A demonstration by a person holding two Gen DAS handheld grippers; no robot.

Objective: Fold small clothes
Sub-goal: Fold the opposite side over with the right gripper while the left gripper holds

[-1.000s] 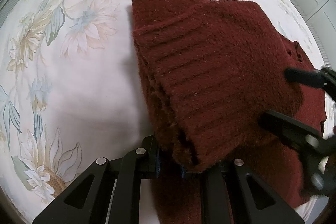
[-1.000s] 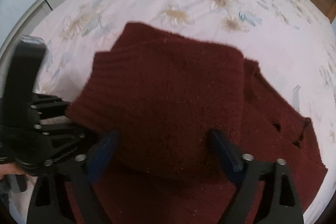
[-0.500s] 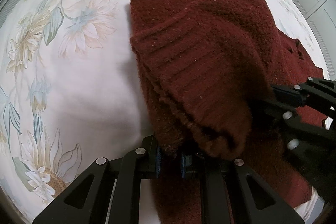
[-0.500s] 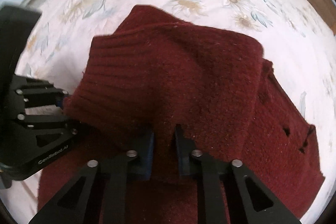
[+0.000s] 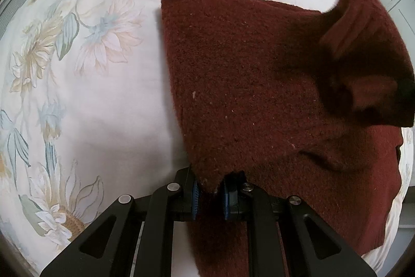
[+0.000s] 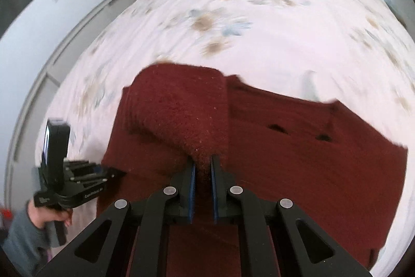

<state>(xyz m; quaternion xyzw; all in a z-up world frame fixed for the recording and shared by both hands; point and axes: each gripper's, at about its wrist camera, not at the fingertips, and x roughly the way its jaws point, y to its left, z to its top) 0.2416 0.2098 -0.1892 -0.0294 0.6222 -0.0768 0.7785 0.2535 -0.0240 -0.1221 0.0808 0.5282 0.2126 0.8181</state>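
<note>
Sweater [image 5: 246, 85] dark red, fuzzy knit (sleeve lifted).

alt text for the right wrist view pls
Right claw pinches a raised fold of a dark red knit sweater lying on a floral bedsheet. At lower left, a hand holds the left claw at the sweater's edge.

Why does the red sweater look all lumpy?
The dark red knitted sweater on the flowered bedsheet is mid-fold: the right gripper pinches a raised flap, so it bunches instead of lying flat. Nothing looks damaged.
</note>
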